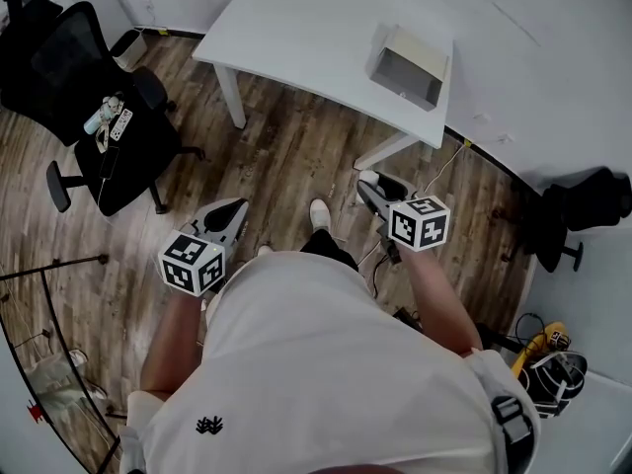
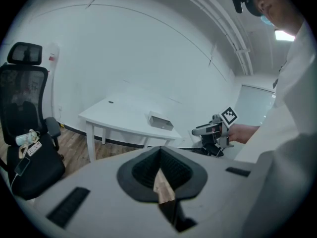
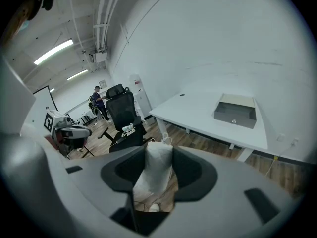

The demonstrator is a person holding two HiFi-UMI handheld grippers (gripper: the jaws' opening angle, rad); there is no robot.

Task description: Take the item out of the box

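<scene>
A grey open-fronted box stands on the right end of a white table, well ahead of me. What is inside it does not show. It also appears as the box and the box in the gripper views. My left gripper hangs at hip height over the wooden floor, its jaws meeting at the tips with nothing between them. My right gripper is held low near the table leg, open and empty. Only floor and something pale beyond show through its gap.
A black office chair with small items on its seat stands at the left, and a second dark chair at the right. Cables and a yellow object lie at the lower right. A person stands far back in the room.
</scene>
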